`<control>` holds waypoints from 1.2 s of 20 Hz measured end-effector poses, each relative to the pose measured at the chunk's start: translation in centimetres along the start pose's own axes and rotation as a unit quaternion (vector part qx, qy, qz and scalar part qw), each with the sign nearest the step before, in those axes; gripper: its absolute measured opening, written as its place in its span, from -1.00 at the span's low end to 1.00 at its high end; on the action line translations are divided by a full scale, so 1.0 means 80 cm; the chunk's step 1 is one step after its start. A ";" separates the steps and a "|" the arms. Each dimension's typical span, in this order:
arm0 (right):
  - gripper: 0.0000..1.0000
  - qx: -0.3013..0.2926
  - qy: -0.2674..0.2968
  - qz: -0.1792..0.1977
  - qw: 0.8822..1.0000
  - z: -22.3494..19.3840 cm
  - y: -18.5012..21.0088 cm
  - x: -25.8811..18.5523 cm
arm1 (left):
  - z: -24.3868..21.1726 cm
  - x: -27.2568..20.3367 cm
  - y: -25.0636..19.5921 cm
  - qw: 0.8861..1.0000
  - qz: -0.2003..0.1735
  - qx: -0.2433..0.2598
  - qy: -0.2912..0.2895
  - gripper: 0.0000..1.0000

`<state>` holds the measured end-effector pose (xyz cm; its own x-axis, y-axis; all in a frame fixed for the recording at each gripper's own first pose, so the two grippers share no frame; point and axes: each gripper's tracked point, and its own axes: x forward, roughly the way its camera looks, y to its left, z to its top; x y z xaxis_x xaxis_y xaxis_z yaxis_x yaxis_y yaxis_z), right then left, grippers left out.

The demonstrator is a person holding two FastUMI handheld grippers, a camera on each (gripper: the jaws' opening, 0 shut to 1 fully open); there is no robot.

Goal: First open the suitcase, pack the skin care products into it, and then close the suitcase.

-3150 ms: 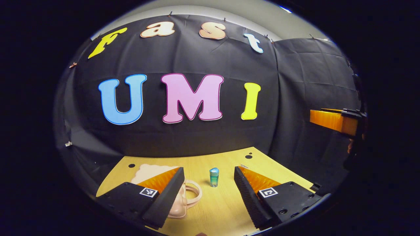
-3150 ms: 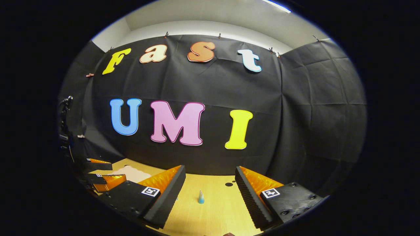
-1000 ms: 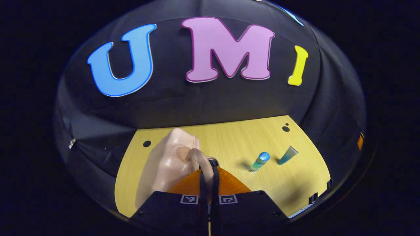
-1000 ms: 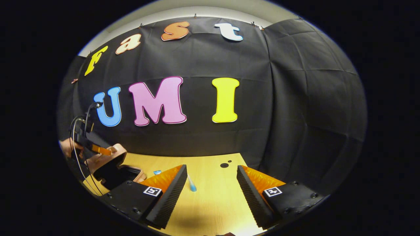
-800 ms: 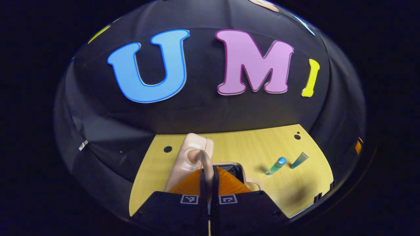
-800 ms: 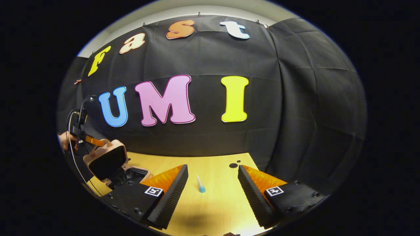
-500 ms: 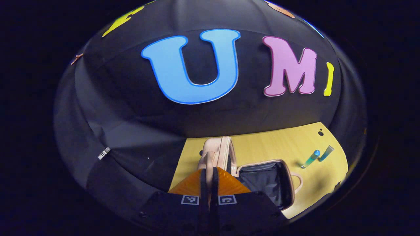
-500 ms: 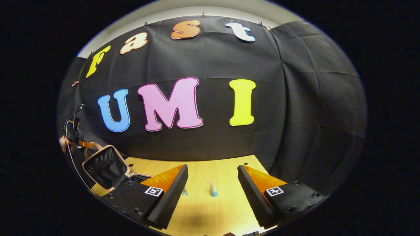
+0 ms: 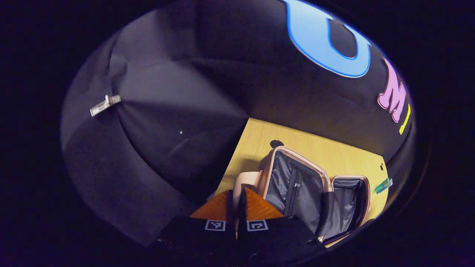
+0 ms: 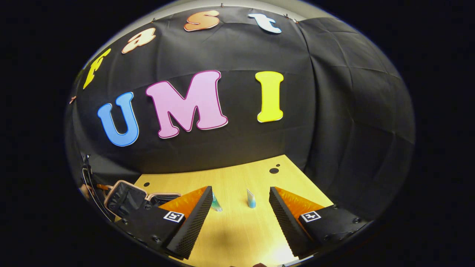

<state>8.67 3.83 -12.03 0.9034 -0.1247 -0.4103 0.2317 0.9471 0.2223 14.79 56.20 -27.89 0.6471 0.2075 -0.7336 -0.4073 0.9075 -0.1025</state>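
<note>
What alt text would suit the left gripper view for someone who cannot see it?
A small pink suitcase lies open on a wooden table, showing its dark lining. The left gripper, shut on the lid's handle, holds the lid raised.

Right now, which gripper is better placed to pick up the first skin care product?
Right. The right gripper is open, with the tube between its fingers. The left gripper is shut on the suitcase lid's handle.

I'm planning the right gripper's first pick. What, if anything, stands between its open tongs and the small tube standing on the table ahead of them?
Nothing visible. The right gripper is open, and the tube stands upright on bare table straight ahead between its fingers. The bottle stands apart to the tube's left, close by one finger, and might get brushed.
</note>
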 end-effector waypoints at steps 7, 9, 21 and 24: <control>0.94 0.005 0.024 -0.019 1.000 -0.015 0.012 0.000 | -0.054 0.054 0.061 0.999 0.041 0.004 0.034 -0.63; 0.94 -0.001 0.025 -0.017 1.000 -0.016 0.018 0.002 | -0.039 0.053 0.074 0.999 0.047 0.011 0.011 -0.29; 0.94 -0.063 -0.001 -0.004 0.998 -0.037 0.021 0.034 | 0.034 -0.168 -0.200 0.963 -0.124 0.082 -0.226 0.92; 0.94 -0.070 -0.004 0.004 0.998 -0.044 0.014 0.051 | -0.012 -0.236 -0.351 0.936 -0.215 0.129 -0.247 0.93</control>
<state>11.33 5.45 -16.55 0.9081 -0.1189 -0.4014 0.1721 0.9801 0.0990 13.37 26.42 -11.78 0.9605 -0.1107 -0.2552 0.0866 0.9908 -0.1040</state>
